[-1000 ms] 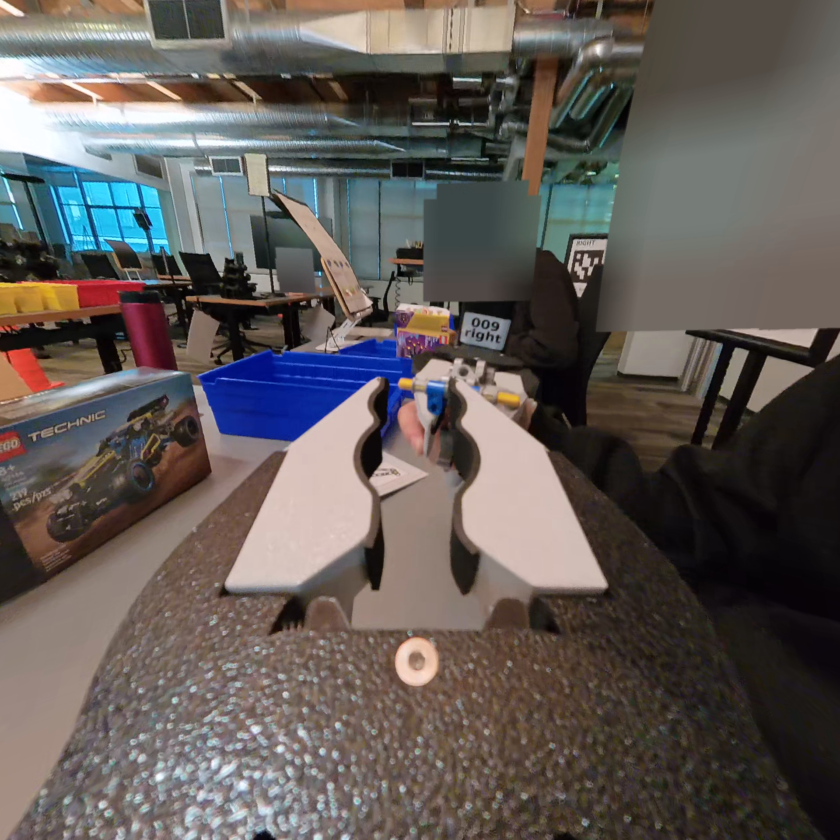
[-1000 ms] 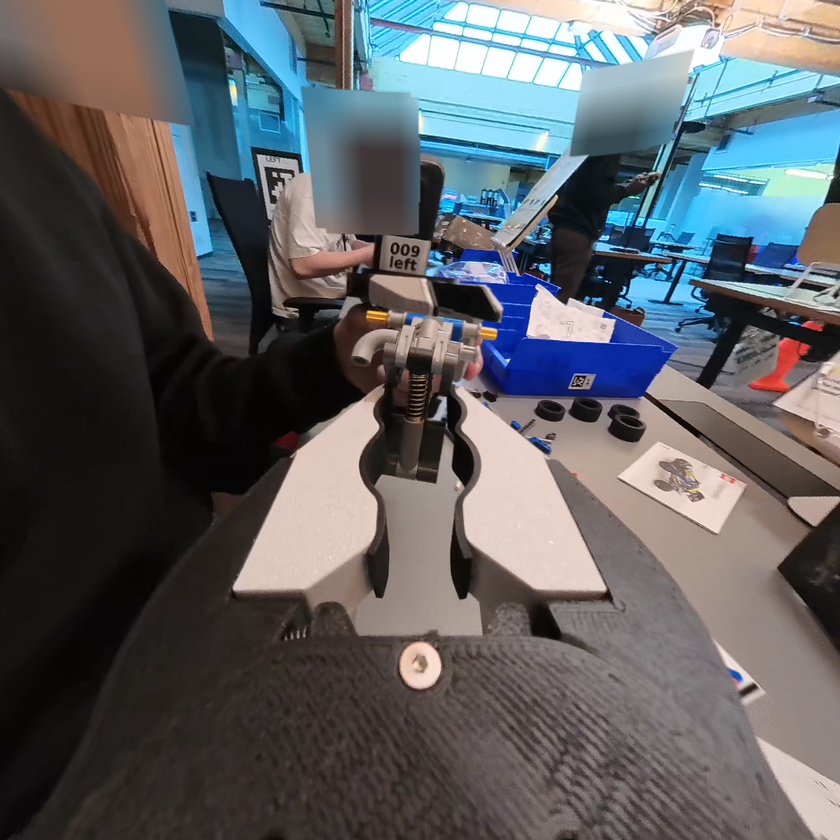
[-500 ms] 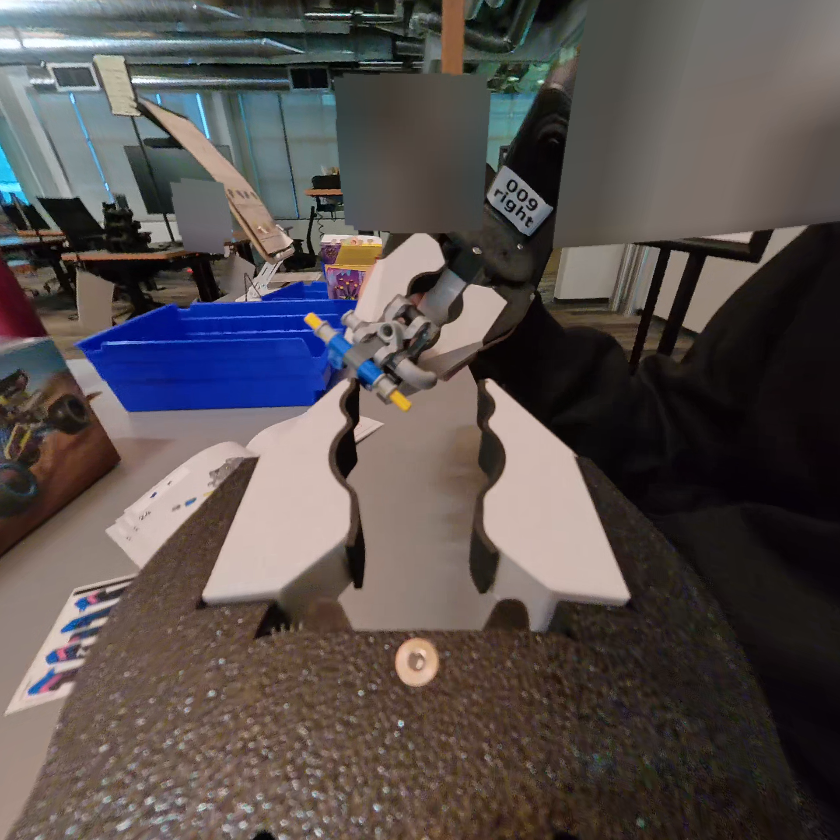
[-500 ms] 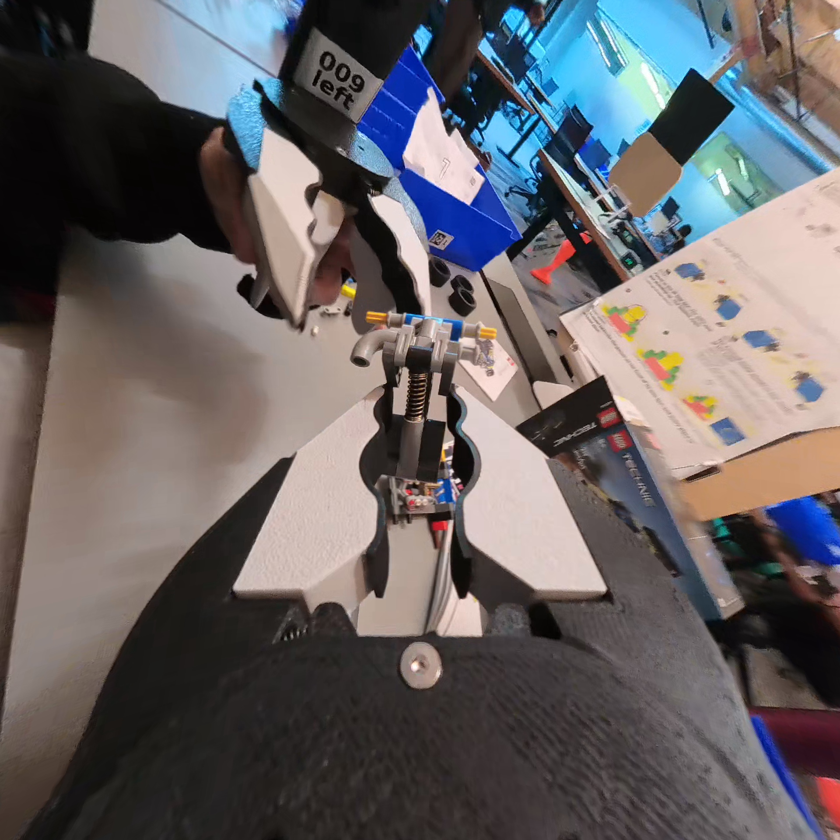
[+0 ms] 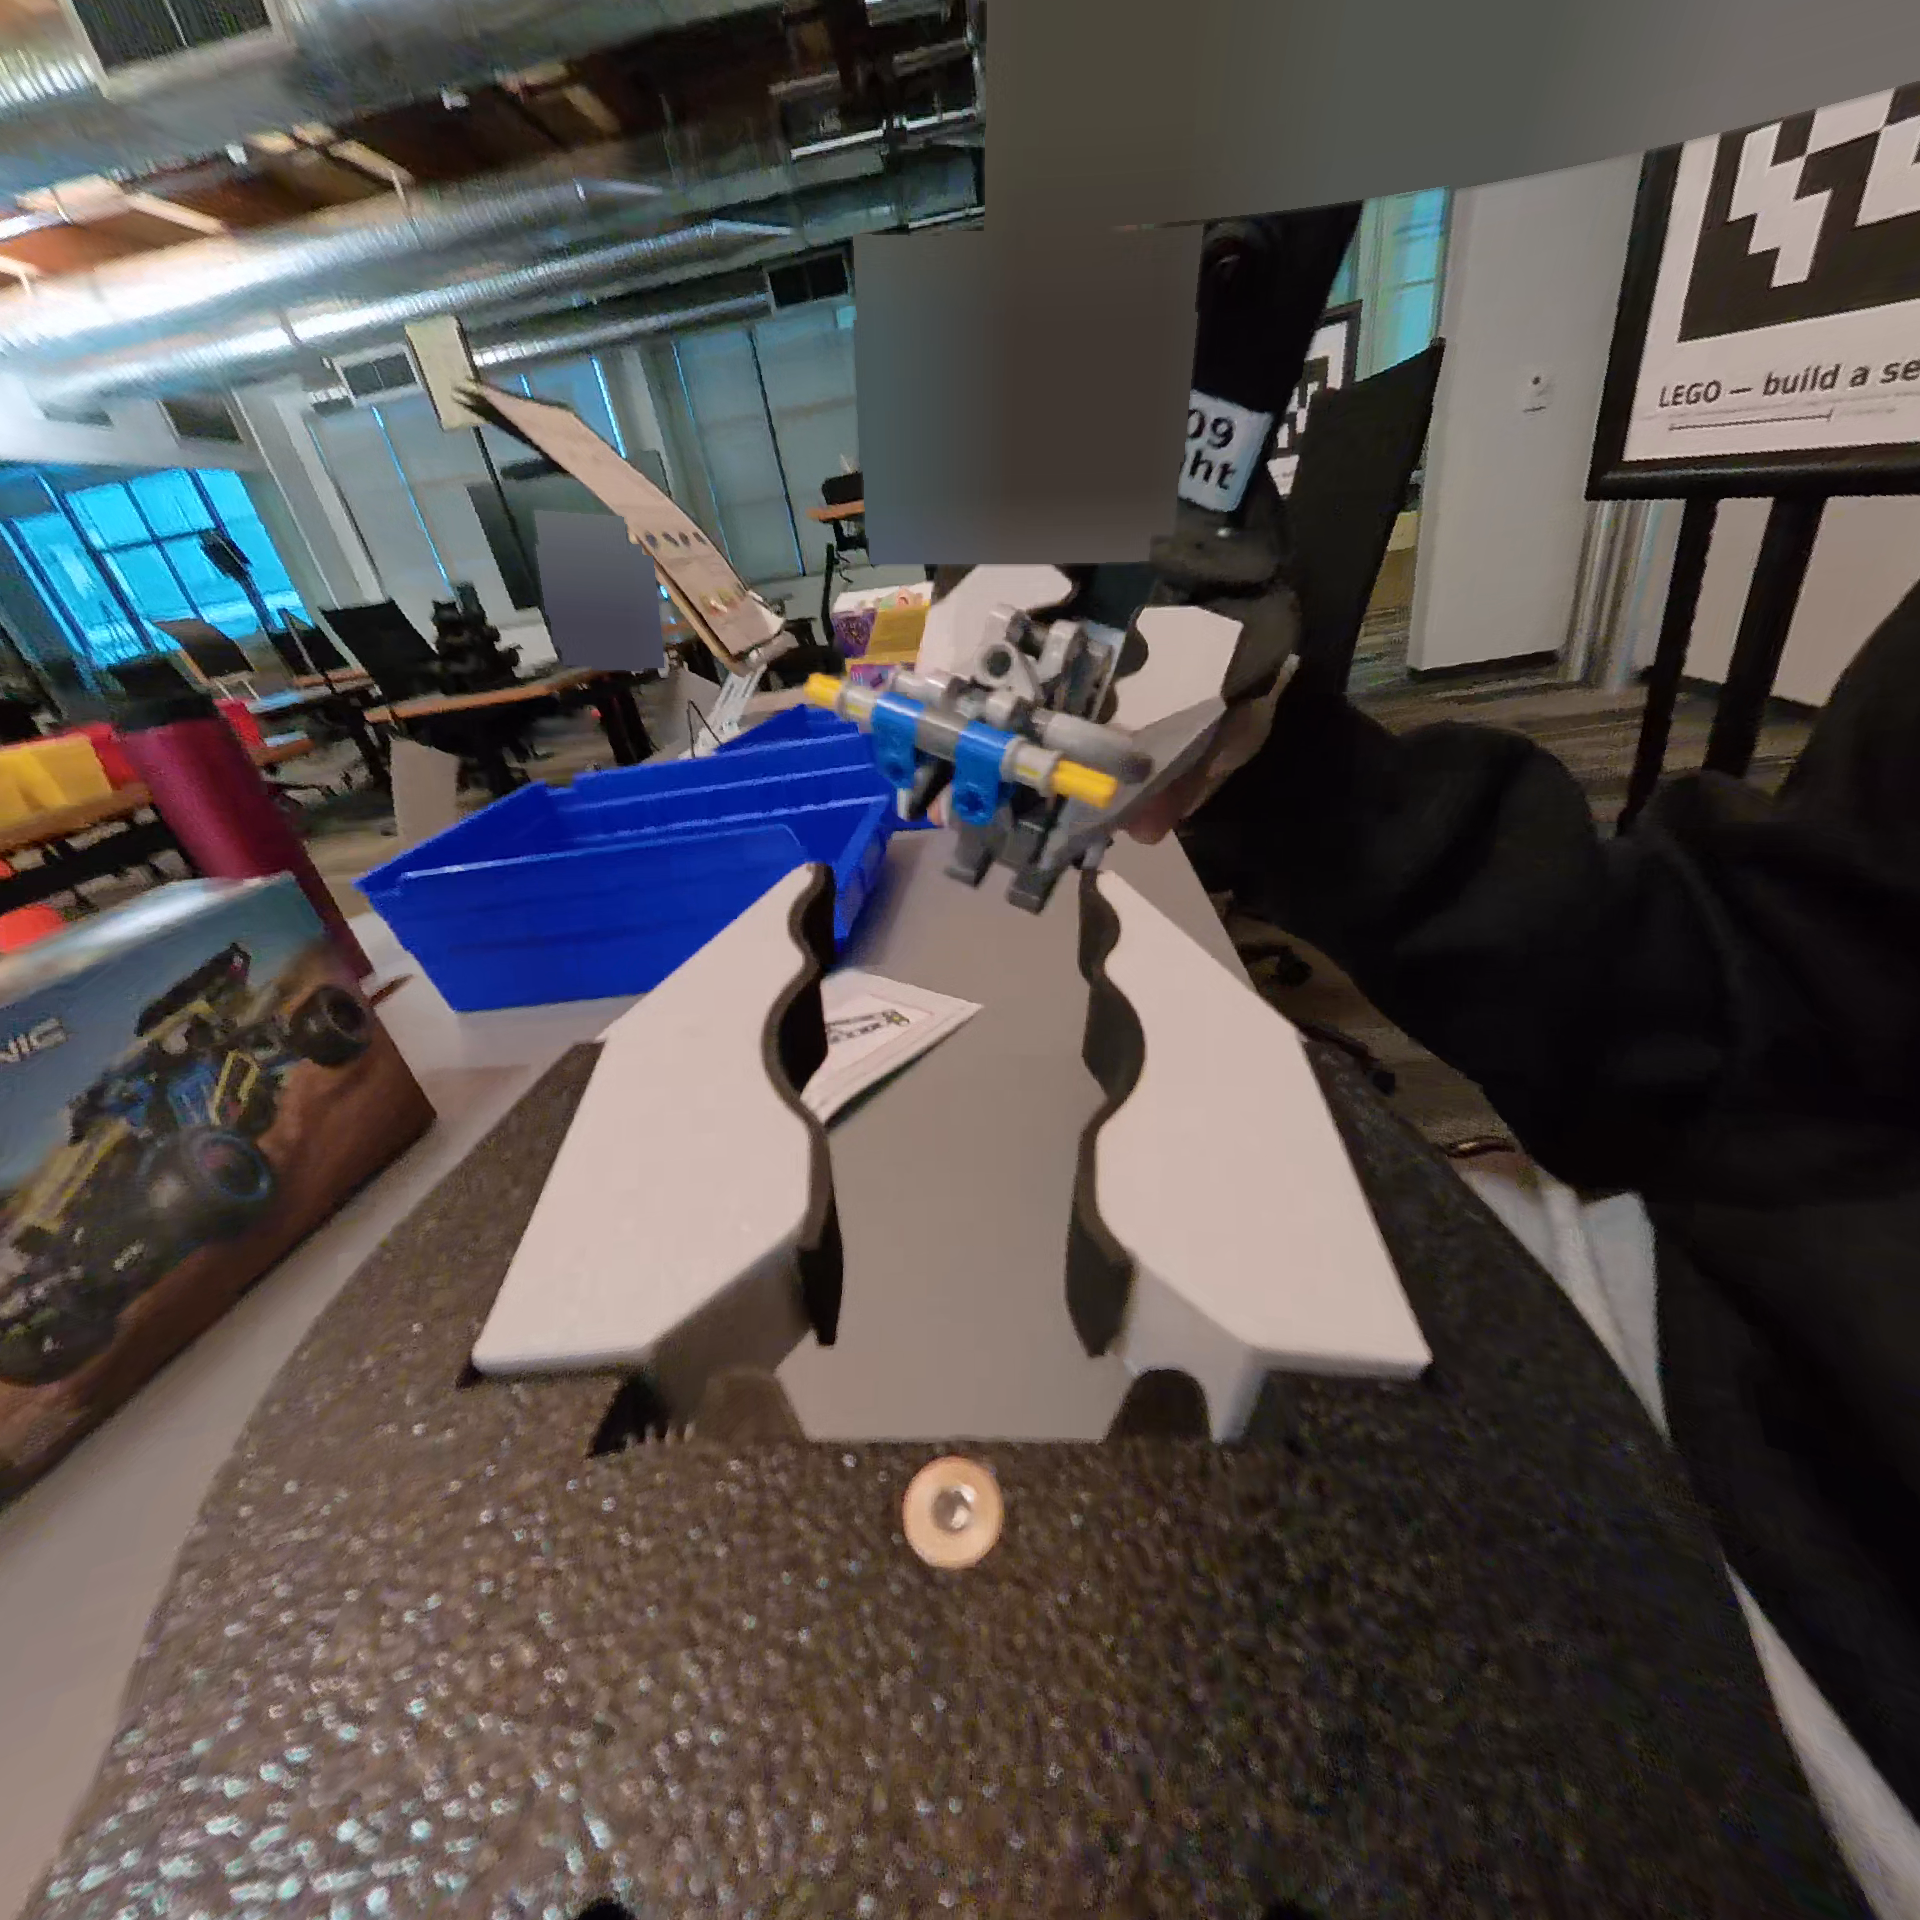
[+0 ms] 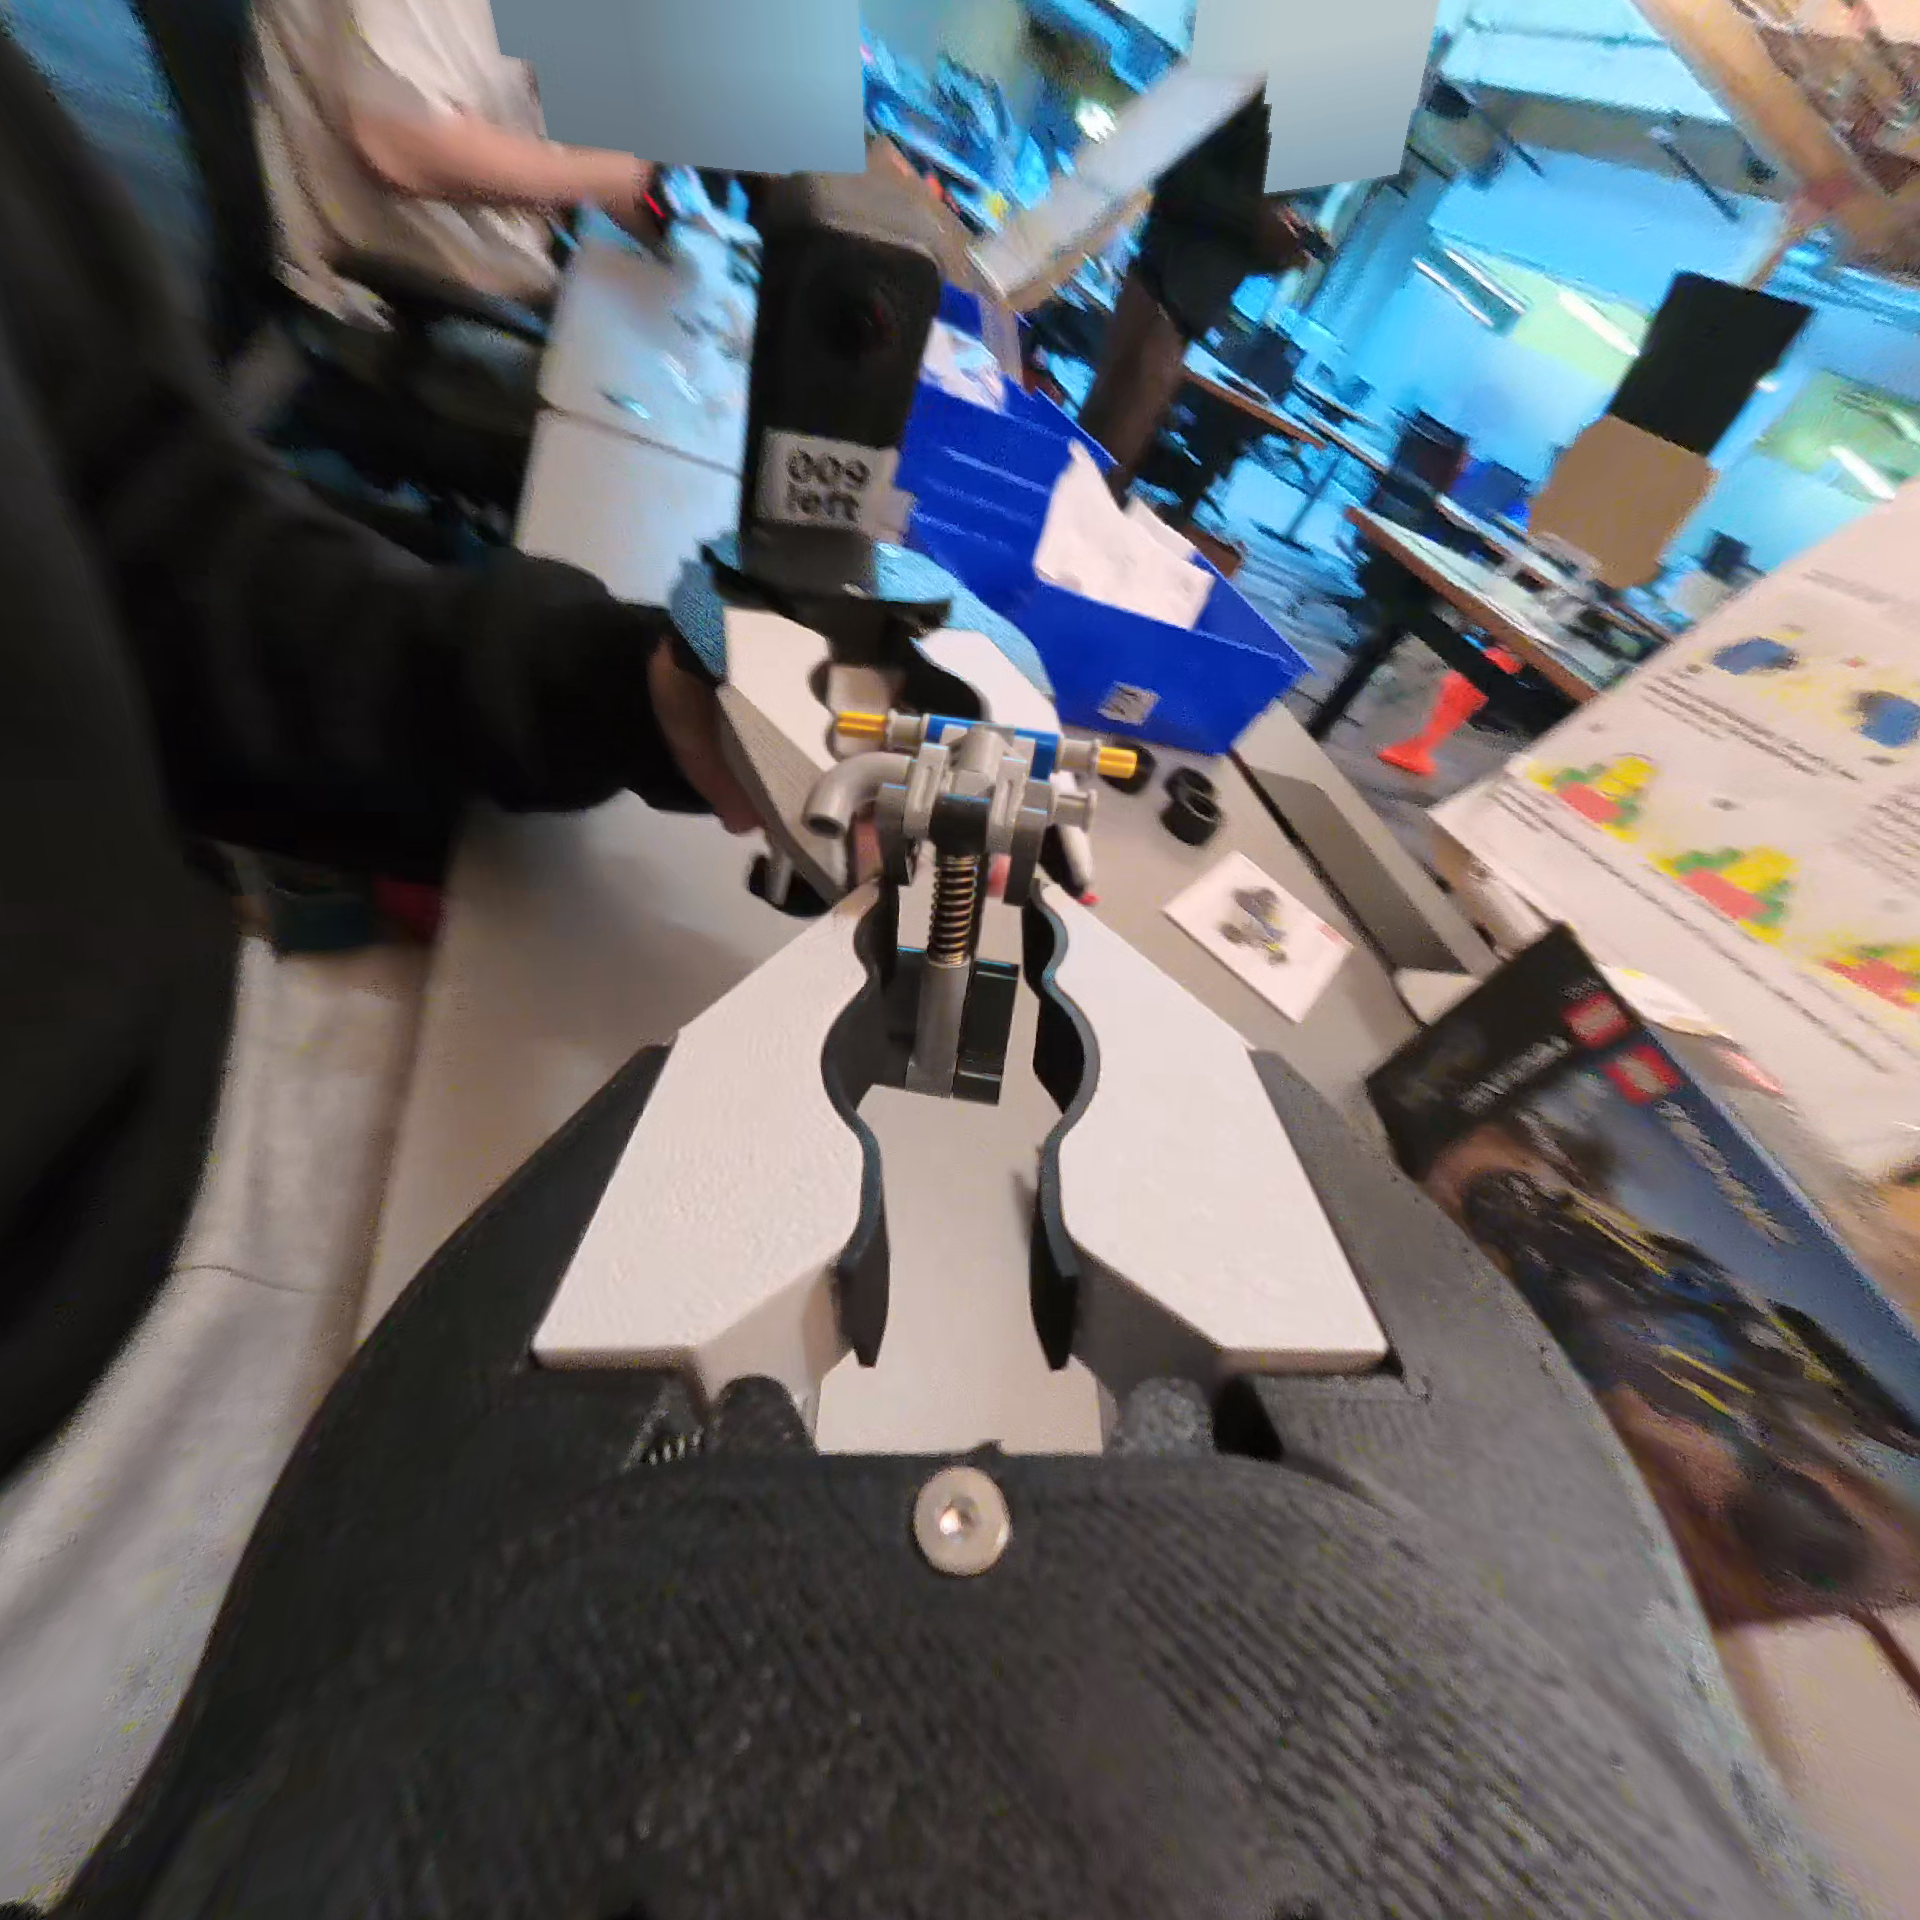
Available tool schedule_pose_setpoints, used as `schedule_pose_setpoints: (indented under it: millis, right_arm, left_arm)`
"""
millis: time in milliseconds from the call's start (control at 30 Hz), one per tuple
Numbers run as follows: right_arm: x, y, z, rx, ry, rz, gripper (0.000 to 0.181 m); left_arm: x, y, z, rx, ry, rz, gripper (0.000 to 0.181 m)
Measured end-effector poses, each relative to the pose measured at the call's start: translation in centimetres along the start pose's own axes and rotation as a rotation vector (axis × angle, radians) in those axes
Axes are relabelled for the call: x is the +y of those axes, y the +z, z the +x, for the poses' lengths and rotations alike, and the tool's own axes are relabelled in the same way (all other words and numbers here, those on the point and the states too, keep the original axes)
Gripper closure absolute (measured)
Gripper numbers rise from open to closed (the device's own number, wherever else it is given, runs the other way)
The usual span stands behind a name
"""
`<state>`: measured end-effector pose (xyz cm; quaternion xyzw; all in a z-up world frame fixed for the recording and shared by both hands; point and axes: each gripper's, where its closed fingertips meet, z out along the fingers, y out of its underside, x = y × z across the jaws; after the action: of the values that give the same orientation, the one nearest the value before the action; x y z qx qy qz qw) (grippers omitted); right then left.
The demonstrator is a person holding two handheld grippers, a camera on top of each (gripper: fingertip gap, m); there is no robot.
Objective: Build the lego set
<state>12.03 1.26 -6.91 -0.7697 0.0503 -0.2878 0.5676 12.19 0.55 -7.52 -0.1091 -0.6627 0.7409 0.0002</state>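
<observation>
Fingers (image 6: 790, 1039) of right gripper (image 6: 954, 914) clamped on lego assembly (image 6: 961, 800); left gripper (image 5: 951, 894) spread, empty, just beside assembly.

Open-plan workshop, exposed silver ducts (image 5: 312, 270) under wooden ceiling, tall blue-lit windows (image 5: 135, 561) far left, wooden desks (image 5: 488, 696), black office chairs (image 5: 384, 649), white wall (image 5: 1507, 416) right

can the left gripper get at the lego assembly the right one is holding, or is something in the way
Probably yes. The left gripper is open and empty, and the lego assembly sits just beyond its fingertips, held up off the table by the right gripper. Nothing lies between them; the yellow-tipped axle end looks free to grasp.
</observation>
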Motion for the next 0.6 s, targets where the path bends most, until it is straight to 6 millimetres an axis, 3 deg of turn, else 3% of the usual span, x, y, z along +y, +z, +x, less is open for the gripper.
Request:
schedule_pose_setpoints:
  millis: [200,367,600]
  right_arm:
    - [-0.7,-1.5,-1.6,-0.055,0.056,0.110,0.160]
    - [-0.7,-2.2,-2.7,-0.118,0.044,0.131,0.160]
    - [-0.2,-1.9,-1.8,-0.140,0.112,0.210,0.160]
  left_arm:
    - [-0.4,1.9,2.7,0.067,0.034,0.031,0.144]
    - [-0.2,2.7,4.5,0.182,-0.041,0.063,0.147]
    - [0.0,2.4,3.3,0.139,-0.045,0.085,0.151]
